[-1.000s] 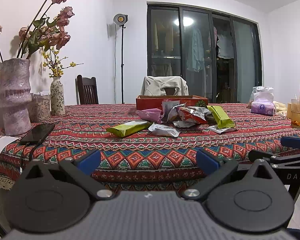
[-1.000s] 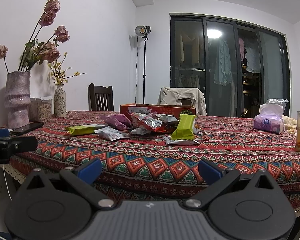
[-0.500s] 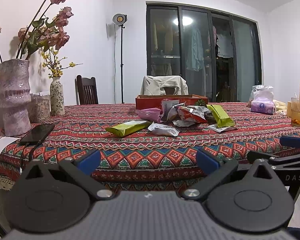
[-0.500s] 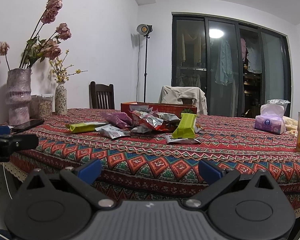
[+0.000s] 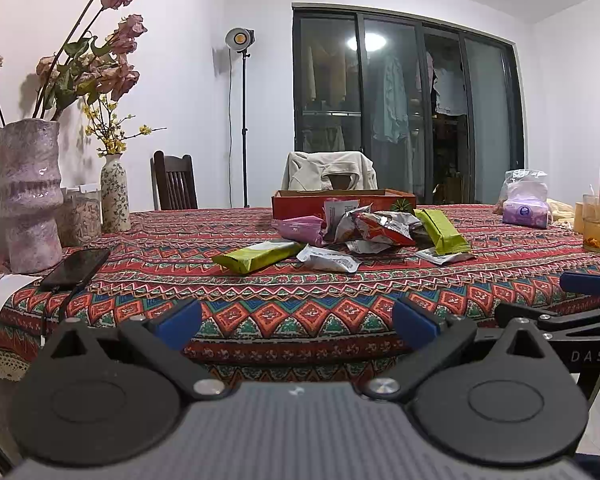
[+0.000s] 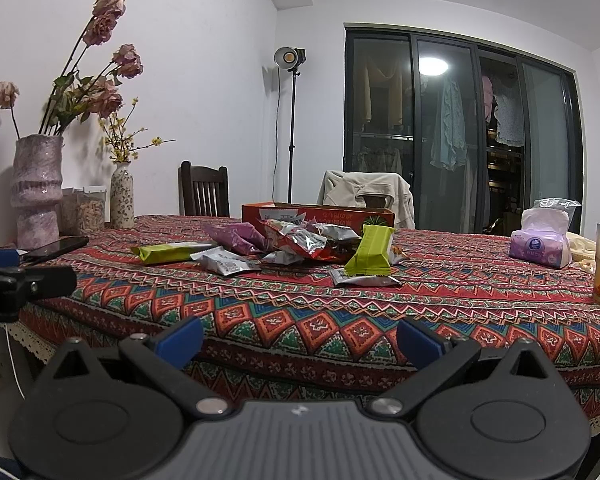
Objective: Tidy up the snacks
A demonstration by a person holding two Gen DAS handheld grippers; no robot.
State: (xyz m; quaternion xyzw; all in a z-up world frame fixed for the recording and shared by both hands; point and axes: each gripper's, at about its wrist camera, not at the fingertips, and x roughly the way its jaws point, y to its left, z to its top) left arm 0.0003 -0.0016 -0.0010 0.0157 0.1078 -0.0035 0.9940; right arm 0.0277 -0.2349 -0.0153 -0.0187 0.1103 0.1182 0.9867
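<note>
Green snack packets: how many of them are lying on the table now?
2. One green packet lies flat at the left edge of the snack pile. The other green packet leans tilted on its right side. More could be hidden under the pile or in the red box.

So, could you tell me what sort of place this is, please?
Most likely a home dining room: a patterned tablecloth, wooden chair, flower vases, and clothes hanging behind glass doors.

Right tongs (image 6: 298, 338) — slightly nearer the table (image 6: 340, 320).
</note>
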